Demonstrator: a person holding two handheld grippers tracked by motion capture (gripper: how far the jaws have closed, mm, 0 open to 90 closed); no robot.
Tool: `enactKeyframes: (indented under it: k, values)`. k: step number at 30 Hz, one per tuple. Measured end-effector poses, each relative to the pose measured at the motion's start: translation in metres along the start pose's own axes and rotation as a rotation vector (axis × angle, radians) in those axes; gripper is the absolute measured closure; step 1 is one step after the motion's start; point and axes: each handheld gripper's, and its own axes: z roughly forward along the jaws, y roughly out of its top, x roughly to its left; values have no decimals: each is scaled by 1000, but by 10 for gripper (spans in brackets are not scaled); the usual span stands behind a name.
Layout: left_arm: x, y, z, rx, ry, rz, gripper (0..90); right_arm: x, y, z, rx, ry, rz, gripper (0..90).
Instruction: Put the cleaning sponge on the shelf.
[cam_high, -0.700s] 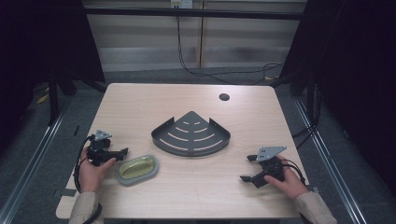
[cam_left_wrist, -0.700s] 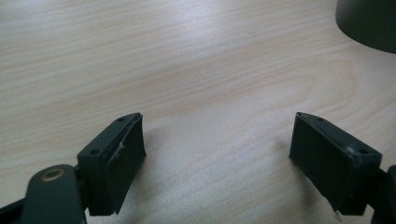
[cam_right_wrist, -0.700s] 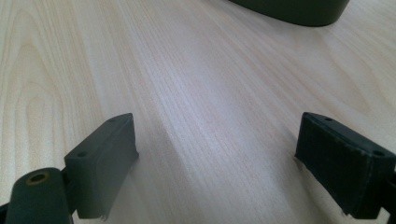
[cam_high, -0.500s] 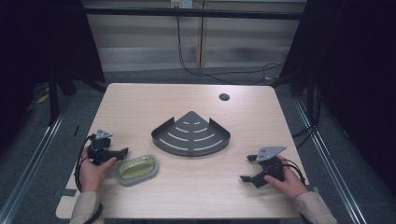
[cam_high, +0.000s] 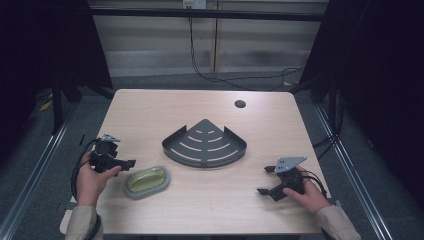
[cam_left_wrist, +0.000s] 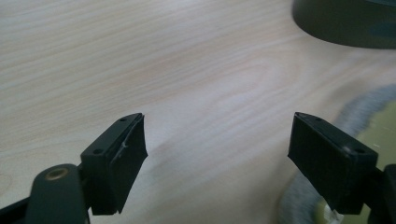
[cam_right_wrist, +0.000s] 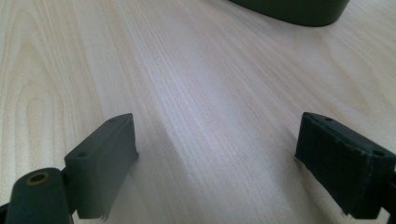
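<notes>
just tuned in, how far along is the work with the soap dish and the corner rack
Nothing looks done yet: the soap dish lies on the table, apart from the corner rack. In hand: the left gripper sits open right beside the dish, nothing between its jaws. The right gripper rests open over bare wood. Grasping and moving the dish seems still left.

No readable text or labels.

Soap dish (cam_left_wrist: 373, 140) and dark rack (cam_left_wrist: 345, 23) cut off.
</notes>
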Motion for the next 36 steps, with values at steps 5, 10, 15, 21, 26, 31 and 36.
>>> enactKeyframes:
  k: [5,10,15,21,26,31,36]
  values:
    - [-7,9,-8,131,-38,43,213,0,0,0,1,-1,2,118]
    - [-12,16,-15,168,-52,79,218,0,0,0,1,-2,2,118]
    - [-25,29,-25,224,-89,144,224,0,0,0,1,-1,0,118]
    - [-42,40,-30,263,-123,209,236,0,0,0,1,-2,1,118]
    - [-54,45,-34,292,-152,265,243,0,0,0,1,-2,2,118]
    - [-67,50,-35,341,-188,321,293,0,0,0,1,-2,2,118]
    - [-71,51,-30,385,-209,352,332,0,0,0,1,-2,2,118]
